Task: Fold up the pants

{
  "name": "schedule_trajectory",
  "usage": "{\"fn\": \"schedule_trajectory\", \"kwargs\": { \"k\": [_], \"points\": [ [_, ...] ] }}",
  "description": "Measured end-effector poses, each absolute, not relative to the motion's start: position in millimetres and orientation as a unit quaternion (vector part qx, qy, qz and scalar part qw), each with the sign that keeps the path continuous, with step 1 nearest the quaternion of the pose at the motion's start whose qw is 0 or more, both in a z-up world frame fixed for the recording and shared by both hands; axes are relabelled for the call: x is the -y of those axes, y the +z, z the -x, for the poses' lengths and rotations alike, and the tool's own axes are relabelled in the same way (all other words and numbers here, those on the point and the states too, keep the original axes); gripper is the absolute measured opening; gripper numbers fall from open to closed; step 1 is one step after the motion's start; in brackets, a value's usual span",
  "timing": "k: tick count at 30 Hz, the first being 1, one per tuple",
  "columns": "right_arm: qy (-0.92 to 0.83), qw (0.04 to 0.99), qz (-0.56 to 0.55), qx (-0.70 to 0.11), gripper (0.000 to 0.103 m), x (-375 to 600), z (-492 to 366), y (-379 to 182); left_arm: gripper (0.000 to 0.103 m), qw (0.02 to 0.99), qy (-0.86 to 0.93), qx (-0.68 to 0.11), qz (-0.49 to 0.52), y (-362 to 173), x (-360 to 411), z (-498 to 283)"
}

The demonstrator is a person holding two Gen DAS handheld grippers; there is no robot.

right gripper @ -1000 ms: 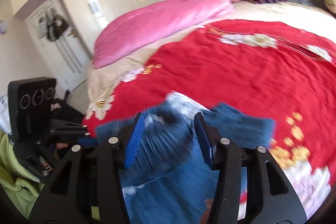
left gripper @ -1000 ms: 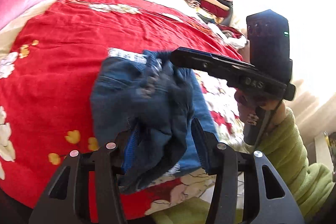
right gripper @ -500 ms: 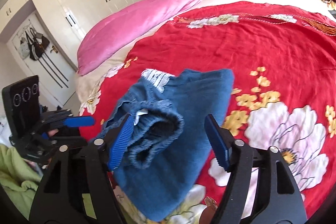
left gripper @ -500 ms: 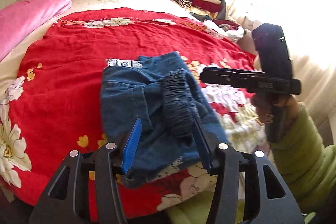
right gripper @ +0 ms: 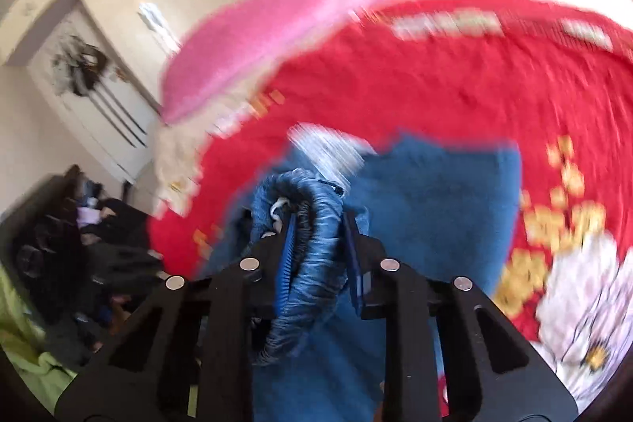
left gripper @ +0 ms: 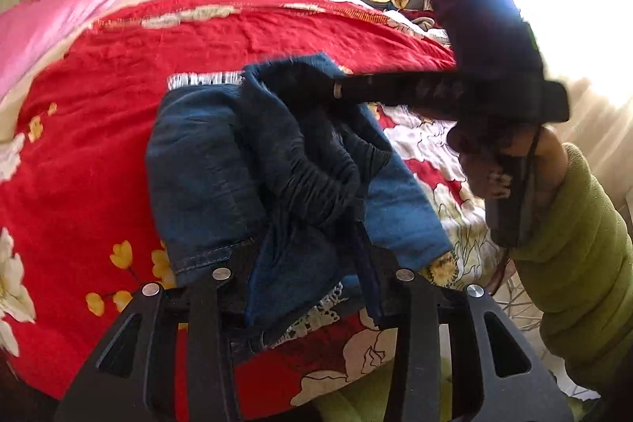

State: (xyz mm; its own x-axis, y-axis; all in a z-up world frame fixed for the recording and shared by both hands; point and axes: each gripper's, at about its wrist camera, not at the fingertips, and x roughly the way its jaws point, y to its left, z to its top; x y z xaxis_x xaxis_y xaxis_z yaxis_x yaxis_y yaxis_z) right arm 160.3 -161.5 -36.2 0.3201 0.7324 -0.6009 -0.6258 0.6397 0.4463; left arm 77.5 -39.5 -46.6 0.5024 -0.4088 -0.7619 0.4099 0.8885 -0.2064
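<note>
1. The blue denim pants [left gripper: 221, 161] lie bunched on the red floral bedspread [left gripper: 99, 129], their ribbed elastic waistband [right gripper: 316, 224] rolled into a thick tube.
2. The right gripper [right gripper: 318, 244] has just been closing and now pinches that waistband between its blue pads.
3. The left gripper [left gripper: 304, 275] has just been narrowing, with soft folded denim between its black fingers; whether its pads press the cloth, I cannot tell.

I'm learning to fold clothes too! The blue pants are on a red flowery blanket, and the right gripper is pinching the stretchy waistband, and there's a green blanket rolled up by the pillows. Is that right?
Almost. The rolled-up blanket by the pillows is pink, not green; the left wrist view shows it. The rest holds: the blue pants lie on the red flowery blanket, and the right gripper pinches the stretchy waistband.
</note>
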Motion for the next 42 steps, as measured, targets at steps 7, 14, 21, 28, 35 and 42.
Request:
{"fn": "schedule_trajectory", "kwargs": {
  "k": [7,14,21,28,35,42],
  "points": [
    [0.374,0.827,-0.028,-0.419,0.022,185,-155,-46,0.037,0.856,-0.252,-0.451,-0.004,-56,48,-76],
    [0.356,0.841,-0.076,-0.401,0.034,219,-158,-31,0.038,0.852,-0.266,-0.45,-0.027,-57,55,-67],
    [0.394,0.807,0.019,-0.439,0.034,139,-199,-19,0.038,0.852,-0.26,-0.452,-0.038,-58,59,-66],
    [0.367,0.785,0.119,-0.484,0.003,92,-199,-54,0.038,0.854,-0.258,-0.45,-0.046,-61,60,-62],
    [0.317,0.812,0.168,-0.46,0.002,70,-202,-63,0.04,0.859,-0.249,-0.444,-0.055,-63,61,-59],
    [0.314,0.854,0.067,-0.41,0.011,122,-195,-18,0.051,0.856,-0.256,-0.444,-0.063,-59,65,-51]
  ]
}}
